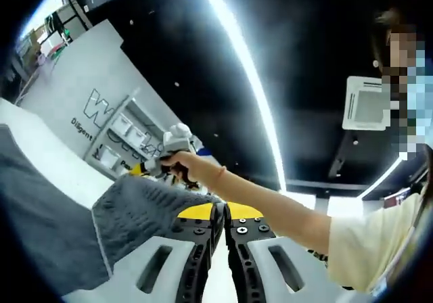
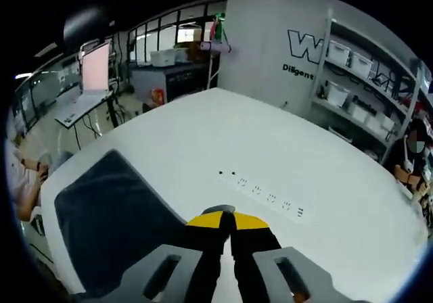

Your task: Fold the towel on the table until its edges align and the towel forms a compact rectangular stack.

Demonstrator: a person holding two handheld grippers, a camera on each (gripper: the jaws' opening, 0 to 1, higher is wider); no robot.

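While draping limp, towel (image 1: pixel 81 228) is reading soft, light; take corners. Left gripper (image 1: pixel 225 216) jaws together; right gripper (image 2: pixel 226 223) likewise, pinching nothing visible.

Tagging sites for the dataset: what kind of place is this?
Probably a robotics lab or workshop: a large white table with the gray towel, wall shelving of storage bins, and workbenches with a monitor behind.

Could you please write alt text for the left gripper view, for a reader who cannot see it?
The left gripper, jaws together, pinches a gray towel and lifts its edge off a white table. Beyond, a person's hand holds the right gripper under a black ceiling.
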